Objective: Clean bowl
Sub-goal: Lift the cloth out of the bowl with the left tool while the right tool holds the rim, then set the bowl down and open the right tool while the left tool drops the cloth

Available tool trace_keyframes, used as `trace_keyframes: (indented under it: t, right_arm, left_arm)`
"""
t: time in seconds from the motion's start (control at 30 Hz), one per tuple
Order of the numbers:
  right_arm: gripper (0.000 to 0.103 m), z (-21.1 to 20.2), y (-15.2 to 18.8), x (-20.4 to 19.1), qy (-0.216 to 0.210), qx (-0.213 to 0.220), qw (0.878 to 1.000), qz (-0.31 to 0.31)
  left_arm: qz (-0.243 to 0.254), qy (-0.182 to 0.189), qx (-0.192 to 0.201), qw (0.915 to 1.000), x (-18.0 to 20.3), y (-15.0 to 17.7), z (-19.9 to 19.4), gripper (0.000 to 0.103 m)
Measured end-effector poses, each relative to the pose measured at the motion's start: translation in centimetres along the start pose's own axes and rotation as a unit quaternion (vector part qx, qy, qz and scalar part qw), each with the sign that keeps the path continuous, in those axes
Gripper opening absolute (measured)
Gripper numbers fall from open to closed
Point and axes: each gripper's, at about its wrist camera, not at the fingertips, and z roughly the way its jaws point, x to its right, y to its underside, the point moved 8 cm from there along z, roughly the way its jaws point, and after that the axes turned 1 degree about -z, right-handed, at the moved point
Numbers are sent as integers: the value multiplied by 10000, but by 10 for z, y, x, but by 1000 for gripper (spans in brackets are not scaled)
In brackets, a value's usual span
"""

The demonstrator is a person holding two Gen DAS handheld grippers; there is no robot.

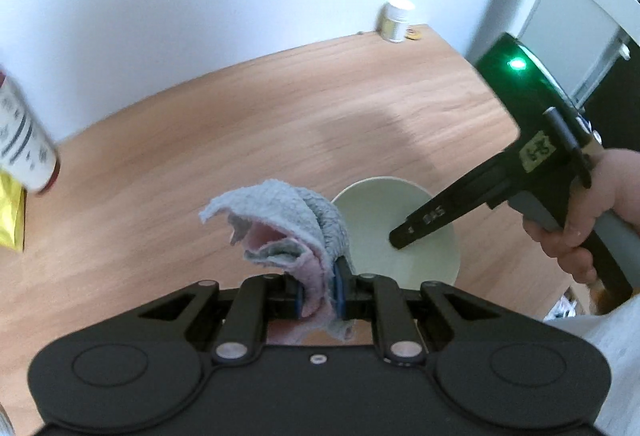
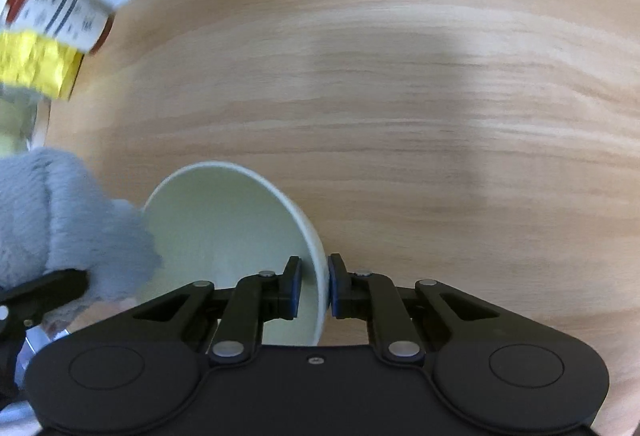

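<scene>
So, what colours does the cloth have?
The cloth is grey-blue outside, pink inside; the left wrist view shows it best.

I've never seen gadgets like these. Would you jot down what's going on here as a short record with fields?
surface: wooden table
left gripper: shut on a grey and pink cloth
right gripper: shut on the wall of a white paper bowl, one finger inside, one outside
cloth position: beside the bowl's rim, outside it
table edge: red and white canister, yellow packet

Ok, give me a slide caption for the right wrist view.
Right gripper clamps the white bowl's rim on the wooden table while a grey cloth waits at left.
</scene>
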Motion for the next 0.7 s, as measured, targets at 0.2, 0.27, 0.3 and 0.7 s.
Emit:
trace_keyframes:
  t: [0.2,0.27,0.3,0.7]
  right_arm:
    - [15,0,-9,3,4,101,9994,324]
    - [15,0,-13,5,8,154,9987,483]
    - [15,0,-14,6,9,179,9983,549]
    - [16,5,-33,8,-186,514,9893,1354]
  left_arm:
    - [-510,-298,-113,9982,-34,5,15,14]
    - [-713,-404,-102,9966,-48,5,26,14]
    - [-772,-457,-91,9959,-53,5,26,14]
    - [-1455,-700,-166,9867,-92,14,78,15]
